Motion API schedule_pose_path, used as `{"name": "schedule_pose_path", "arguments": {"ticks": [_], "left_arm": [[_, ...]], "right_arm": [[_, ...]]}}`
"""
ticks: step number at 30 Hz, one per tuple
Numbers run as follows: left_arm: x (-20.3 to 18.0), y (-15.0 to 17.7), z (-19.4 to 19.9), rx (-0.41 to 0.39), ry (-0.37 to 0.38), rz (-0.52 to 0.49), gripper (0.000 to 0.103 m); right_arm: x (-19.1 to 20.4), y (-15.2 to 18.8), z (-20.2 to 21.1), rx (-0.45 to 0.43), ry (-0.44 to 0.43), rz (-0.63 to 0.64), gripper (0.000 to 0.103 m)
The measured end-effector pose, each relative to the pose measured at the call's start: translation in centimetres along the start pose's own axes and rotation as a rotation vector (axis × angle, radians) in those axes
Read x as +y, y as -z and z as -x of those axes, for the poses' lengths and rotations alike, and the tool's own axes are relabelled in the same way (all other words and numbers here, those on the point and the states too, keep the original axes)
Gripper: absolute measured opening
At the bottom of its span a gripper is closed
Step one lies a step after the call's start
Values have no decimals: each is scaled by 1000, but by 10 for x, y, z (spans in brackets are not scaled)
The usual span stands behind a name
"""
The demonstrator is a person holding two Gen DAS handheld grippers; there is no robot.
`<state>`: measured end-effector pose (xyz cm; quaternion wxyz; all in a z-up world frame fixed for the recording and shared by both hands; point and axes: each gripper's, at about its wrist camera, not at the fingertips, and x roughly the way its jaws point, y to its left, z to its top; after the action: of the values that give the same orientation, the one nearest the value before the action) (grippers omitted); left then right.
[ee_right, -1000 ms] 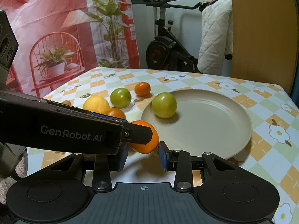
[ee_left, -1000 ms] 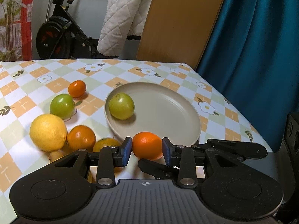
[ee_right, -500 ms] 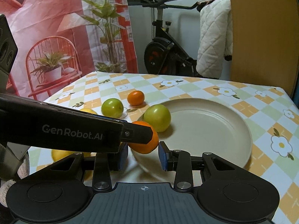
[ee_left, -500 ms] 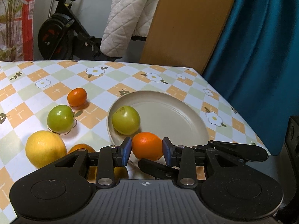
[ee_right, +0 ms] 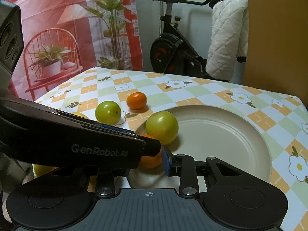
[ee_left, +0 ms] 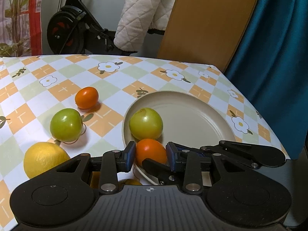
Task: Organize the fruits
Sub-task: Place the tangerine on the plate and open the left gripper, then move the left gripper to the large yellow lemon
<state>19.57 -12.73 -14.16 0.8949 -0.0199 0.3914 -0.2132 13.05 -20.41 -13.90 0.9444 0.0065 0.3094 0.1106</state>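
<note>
The orange (ee_left: 151, 150) sits pinched in the left gripper (ee_left: 150, 155) over the near rim of the plate (ee_left: 202, 115), touching the green fruit (ee_left: 145, 123) there. The right gripper (ee_right: 146, 161) has just been closing, seemingly on the same orange. Let go this close, it could nudge that fruit or roll back off the rim

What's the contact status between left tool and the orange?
Touching. Left wrist view: left tool closed on the orange, pads flush against both sides, no gap.
</note>
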Motion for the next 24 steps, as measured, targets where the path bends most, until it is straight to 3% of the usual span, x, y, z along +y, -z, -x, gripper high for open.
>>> {"name": "schedule_pose_path", "arguments": {"ticks": [12, 24], "left_arm": [[-4, -1, 15, -34, -44, -25, 39], [-8, 6, 65, -111, -98, -67, 39]], "right_arm": [[-1, 4, 9, 13, 43, -57, 33], [11, 12, 53, -58, 53, -117, 34]]}}
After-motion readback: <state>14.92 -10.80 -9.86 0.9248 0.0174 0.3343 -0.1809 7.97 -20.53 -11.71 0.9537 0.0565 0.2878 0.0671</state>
